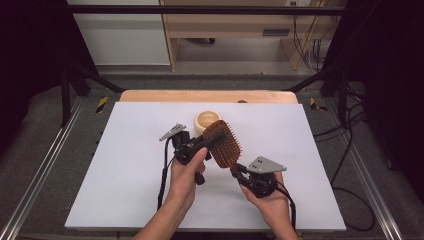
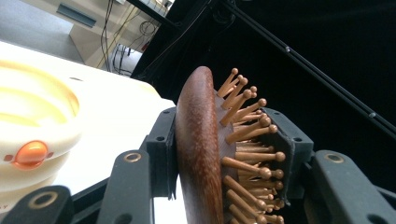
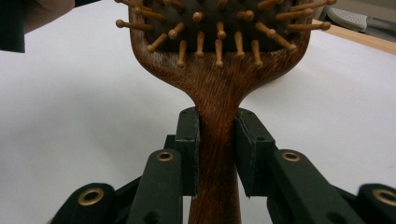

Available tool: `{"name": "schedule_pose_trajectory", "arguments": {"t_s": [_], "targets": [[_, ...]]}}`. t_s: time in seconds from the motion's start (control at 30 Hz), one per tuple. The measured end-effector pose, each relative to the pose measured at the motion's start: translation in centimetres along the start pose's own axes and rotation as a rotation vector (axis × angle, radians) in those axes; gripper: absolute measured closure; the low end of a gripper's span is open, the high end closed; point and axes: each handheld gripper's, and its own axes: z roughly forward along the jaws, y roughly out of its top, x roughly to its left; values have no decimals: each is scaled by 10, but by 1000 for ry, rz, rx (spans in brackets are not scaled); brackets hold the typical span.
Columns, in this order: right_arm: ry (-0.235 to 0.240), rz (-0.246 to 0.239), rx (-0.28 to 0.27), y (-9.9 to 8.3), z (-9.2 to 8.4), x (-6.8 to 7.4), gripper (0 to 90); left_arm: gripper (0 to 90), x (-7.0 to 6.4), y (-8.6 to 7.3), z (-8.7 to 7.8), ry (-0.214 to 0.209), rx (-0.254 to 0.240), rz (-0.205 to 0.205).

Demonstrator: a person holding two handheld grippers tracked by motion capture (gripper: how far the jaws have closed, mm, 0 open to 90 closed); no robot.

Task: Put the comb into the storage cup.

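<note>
Because the dark brown wooden paddle hairbrush (image 1: 223,143) with its tan ball-tipped pegs is gripped at two places, it hangs steady above the white table sheet (image 1: 125,150), touching nothing beneath. The right gripper (image 1: 237,172) has its jaws drawn in on the narrow handle just below the head, pads flat on either side. The left gripper (image 1: 206,141) has its jaws set wider, one pad on the smooth back of the head, the other among the pegs. Judged a shared hold for passing or turning the brush. A cream round plastic pot (image 1: 206,120) with an orange button stands just behind, apart.
</note>
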Motion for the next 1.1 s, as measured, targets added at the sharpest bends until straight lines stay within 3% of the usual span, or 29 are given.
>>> {"name": "schedule_pose_trajectory", "arguments": {"t_s": [0.3, 0.53, 0.73, 0.87, 1.0, 1.1], "targets": [[-4, 16, -18, 0, 0, -1, 714, 521, -5, 3, 3, -14, 6, 10], [14, 43, -24, -2, -5, -3, 581, 522, -4, 11, -1, 1, -16, 27], [-5, 64, -48, -1, -14, -7, 459, 521, -4, 20, -7, 19, -32, 75], [-29, 96, -85, -1, -22, -13, 339, 521, -5, 24, -11, 28, -35, 96], [-89, 142, -107, -3, -24, -21, 214, 520, -6, 26, -12, 31, -40, 109], [-93, 170, -119, -6, -23, -26, 156, 520, -8, 28, -13, 37, -37, 130]]}}
